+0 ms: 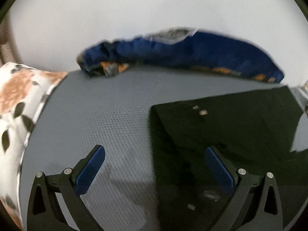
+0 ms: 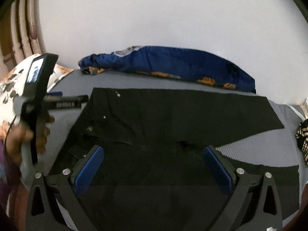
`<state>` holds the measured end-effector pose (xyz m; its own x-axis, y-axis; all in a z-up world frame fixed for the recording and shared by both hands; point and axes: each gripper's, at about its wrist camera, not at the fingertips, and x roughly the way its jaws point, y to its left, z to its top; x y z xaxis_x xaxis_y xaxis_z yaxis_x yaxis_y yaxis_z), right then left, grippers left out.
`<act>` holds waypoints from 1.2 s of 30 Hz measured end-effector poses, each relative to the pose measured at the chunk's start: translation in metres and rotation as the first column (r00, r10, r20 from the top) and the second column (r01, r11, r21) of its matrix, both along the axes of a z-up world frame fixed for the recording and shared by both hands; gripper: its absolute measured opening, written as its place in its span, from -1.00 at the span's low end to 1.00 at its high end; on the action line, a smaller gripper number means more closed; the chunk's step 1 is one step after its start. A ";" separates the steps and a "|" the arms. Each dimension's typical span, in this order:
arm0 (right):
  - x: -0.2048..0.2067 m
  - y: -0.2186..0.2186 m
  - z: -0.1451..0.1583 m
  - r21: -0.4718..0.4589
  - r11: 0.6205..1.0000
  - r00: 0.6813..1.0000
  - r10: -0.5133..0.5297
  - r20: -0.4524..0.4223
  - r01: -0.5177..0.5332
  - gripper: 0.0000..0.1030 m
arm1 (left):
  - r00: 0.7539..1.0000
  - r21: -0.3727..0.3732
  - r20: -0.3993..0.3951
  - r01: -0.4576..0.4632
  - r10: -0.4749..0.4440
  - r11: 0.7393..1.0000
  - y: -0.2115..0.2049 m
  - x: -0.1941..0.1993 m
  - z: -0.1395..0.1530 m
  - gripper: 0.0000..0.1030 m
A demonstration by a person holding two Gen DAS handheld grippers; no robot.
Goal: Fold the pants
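Black pants (image 2: 154, 115) lie flat on a grey textured bed surface (image 1: 107, 115), waistband with metal studs to the left, legs running right. In the left wrist view the pants (image 1: 221, 134) fill the right half. My left gripper (image 1: 155, 154) is open and empty, hovering over the pants' left edge. My right gripper (image 2: 154, 154) is open and empty, low over the pants' near side. The left gripper also shows in the right wrist view (image 2: 57, 102), held by a hand at the far left by the waistband.
A rolled blue blanket (image 1: 192, 53) with orange print lies along the back against a white wall. A floral pillow (image 1: 17, 104) sits at the left. A patterned cloth (image 2: 303, 140) lies at the right edge. Curtains hang at the far left.
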<state>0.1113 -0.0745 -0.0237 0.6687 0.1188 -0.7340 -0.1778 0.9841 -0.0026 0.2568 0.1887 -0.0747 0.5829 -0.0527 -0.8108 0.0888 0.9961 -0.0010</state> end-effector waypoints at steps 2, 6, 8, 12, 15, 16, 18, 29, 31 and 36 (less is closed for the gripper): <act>0.003 -0.001 -0.005 0.004 1.000 1.000 -0.001 -0.012 0.001 0.99 | 0.998 -0.042 -0.035 0.046 -0.047 0.998 0.010 0.021 -0.011 0.80; 0.009 -0.004 -0.013 -0.005 1.000 1.000 -0.002 -0.028 0.001 0.99 | 0.988 -0.090 -0.099 0.110 -0.119 0.990 0.017 0.053 -0.031 0.50; 0.011 -0.006 -0.018 -0.004 1.000 0.999 -0.004 -0.039 0.004 0.99 | 0.980 -0.116 -0.125 0.140 -0.154 0.983 0.016 0.065 -0.040 0.47; 0.018 -0.010 -0.029 -0.007 1.000 0.998 -0.012 -0.062 0.011 0.99 | 0.976 -0.148 -0.121 0.164 -0.182 0.975 0.009 0.084 -0.048 0.47; 0.021 -0.014 -0.036 -0.009 1.000 0.997 -0.014 -0.074 0.013 0.99 | 0.976 -0.215 -0.118 0.157 -0.185 0.964 0.009 0.097 -0.048 0.47; 0.023 -0.017 -0.038 -0.012 1.000 0.997 -0.016 -0.080 0.015 0.99 | 0.976 -0.220 -0.121 0.152 -0.181 0.964 0.008 0.099 -0.048 0.39; 0.026 -0.024 -0.040 -0.013 1.000 0.996 -0.026 -0.085 0.025 0.99 | 0.969 -0.280 -0.125 0.171 -0.213 0.945 0.004 0.100 -0.047 -0.24; 0.057 -0.081 -0.037 0.028 0.991 0.989 -0.132 -0.063 0.134 0.99 | 0.985 -0.336 0.040 0.174 -0.171 0.926 -0.006 0.052 -0.010 -0.68; 0.071 -0.095 -0.033 0.094 0.987 0.990 -0.125 -0.063 0.131 0.99 | 0.984 -0.329 0.089 0.175 -0.154 0.928 -0.017 0.034 0.007 -0.69; 0.128 -0.144 -0.033 0.371 0.905 0.972 -0.146 -0.186 0.208 0.99 | 0.954 -0.288 0.250 0.238 -0.167 0.928 -0.046 -0.033 0.051 -0.69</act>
